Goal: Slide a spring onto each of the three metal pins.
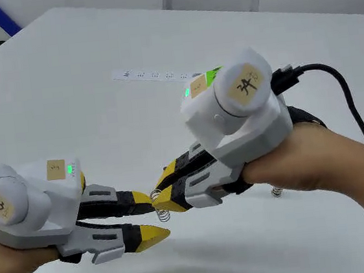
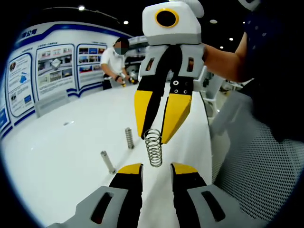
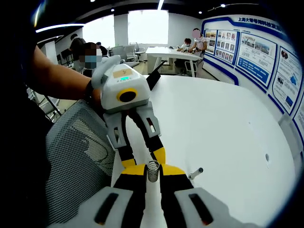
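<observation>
right gripper (image 3: 152, 169) – jaws clamped on coiled wire spring (image 3: 152, 174) | left gripper (image 2: 156, 167) – jaws apart | smooth white table (image 1: 90, 126)

An office-like showroom: blue-framed display boards (image 3: 237, 45) line the wall beyond the jaws, a mesh chair (image 3: 76, 152) left of them, a long white desk (image 3: 228, 128) below.

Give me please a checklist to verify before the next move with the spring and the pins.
1. Spring gripped by right gripper: ok, pinched at one end between the tips.
2. Left gripper open: ok, jaws apart.
3. Near pin bare and standing: ok.
4. Far pin already has a spring: ok, coils appear around it.
5. Held spring lined up over the near pin: not ok, it hangs off to one side.
6. Far pin's spring fully seated: cannot tell.
</observation>
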Available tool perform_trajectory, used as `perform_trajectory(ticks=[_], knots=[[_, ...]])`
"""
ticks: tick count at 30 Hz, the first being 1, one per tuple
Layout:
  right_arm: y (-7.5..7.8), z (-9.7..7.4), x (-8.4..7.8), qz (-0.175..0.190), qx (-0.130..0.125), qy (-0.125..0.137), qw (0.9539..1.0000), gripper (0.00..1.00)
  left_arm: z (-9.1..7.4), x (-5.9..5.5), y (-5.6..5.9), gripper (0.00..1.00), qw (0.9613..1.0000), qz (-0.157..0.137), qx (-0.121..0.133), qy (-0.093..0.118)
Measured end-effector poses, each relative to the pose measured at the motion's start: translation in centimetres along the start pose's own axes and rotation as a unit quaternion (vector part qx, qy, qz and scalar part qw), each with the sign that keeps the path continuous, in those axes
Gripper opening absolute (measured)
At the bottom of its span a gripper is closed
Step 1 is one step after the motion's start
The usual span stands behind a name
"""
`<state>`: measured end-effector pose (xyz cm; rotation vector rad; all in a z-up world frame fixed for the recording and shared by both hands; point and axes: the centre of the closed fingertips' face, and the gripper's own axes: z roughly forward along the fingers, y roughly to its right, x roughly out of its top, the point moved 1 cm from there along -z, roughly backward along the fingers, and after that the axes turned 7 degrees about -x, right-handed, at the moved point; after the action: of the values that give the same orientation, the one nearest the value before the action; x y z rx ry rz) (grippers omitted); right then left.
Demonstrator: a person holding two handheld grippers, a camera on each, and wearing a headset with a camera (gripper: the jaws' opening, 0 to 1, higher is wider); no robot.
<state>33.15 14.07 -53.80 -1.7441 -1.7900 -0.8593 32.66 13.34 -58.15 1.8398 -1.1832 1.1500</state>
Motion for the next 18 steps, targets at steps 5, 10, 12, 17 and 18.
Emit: perform_trajectory(ticks=[5, 10, 12, 17, 18], knots=[[0.9, -0.3, 0.0, 0.011, -0.015, 0.008, 0.9998, 0.11, -0.9, 0.1, -0.7, 0.28, 0.9994, -0.017, 0.022, 0.02], [2.0, -0.8, 0.3, 0.025, -0.035, 0.024, 0.9988, 0.11, -1.5, 0.6, -1.1, 0.31, 0.9985, -0.023, 0.036, 0.034], [2.4, -0.9, 0.4, 0.029, -0.044, 0.031, 0.9981, 0.11, -1.6, 0.8, -1.2, 0.32, 0.9982, -0.023, 0.041, 0.037], [3.1, -1.3, 0.6, 0.036, -0.057, 0.042, 0.9968, 0.11, -2.0, 0.7, -1.4, 0.33, 0.9979, -0.024, 0.046, 0.038], [3.3, -1.3, 0.7, 0.037, -0.061, 0.044, 0.9964, 0.11, -2.1, 0.7, -1.4, 0.34, 0.9978, -0.025, 0.048, 0.039]])
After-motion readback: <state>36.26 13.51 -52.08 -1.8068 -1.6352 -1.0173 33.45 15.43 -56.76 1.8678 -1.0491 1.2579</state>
